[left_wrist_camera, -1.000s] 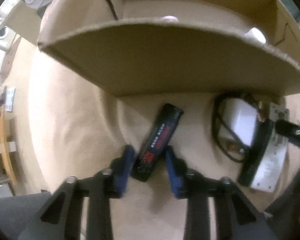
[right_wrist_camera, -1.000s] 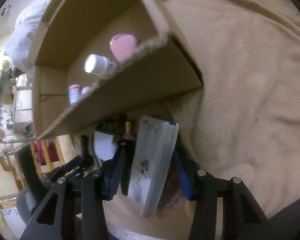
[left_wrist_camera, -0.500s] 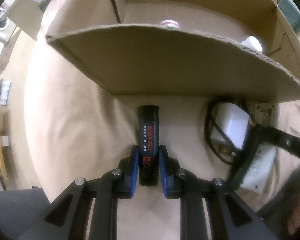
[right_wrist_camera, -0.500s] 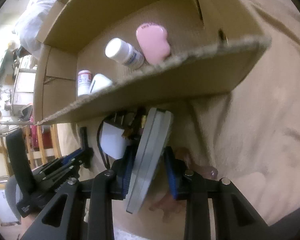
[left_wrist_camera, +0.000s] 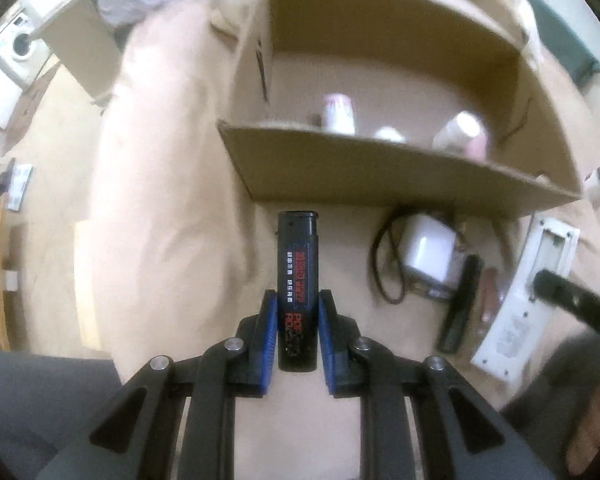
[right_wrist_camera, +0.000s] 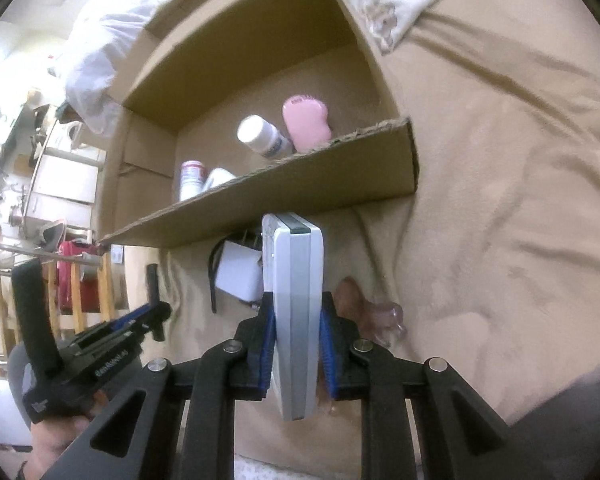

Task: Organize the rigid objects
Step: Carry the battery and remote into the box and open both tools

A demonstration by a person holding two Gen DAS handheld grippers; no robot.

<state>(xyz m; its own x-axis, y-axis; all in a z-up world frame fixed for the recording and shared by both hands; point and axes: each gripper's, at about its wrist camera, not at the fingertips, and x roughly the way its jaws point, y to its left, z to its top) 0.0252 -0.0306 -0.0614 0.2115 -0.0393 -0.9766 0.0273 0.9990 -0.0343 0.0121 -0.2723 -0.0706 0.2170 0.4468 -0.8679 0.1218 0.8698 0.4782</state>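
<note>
A beige blanket [right_wrist_camera: 500, 208] covers the bed I work on, and an open cardboard box [right_wrist_camera: 260, 204] sits on it just ahead of both my hands. My left gripper [left_wrist_camera: 298, 334] is clamped on a black lighter [left_wrist_camera: 298, 280] with red lettering, which stands up between the blue pads, its top just short of the box's near wall. My right gripper [right_wrist_camera: 298, 344] is clamped edge-on around a white slab-shaped device [right_wrist_camera: 298, 300] — I cannot tell exactly what it is. Inside the box already lie a pink case [right_wrist_camera: 306, 122], a white pill bottle [right_wrist_camera: 262, 136] on its side, a red-capped bottle [right_wrist_camera: 191, 178] and another white piece beside it. Still on the blanket near the box are a white charger [left_wrist_camera: 426, 252] with its dark cable, a black comb-like stick [left_wrist_camera: 460, 304] and a pinkish translucent thing I cannot identify. I judge both pickups done and the carry to the box in hand. Next — as I see it — each piece must clear the near wall before I let go over a bare stretch of the box floor, away from the bottles.
</note>
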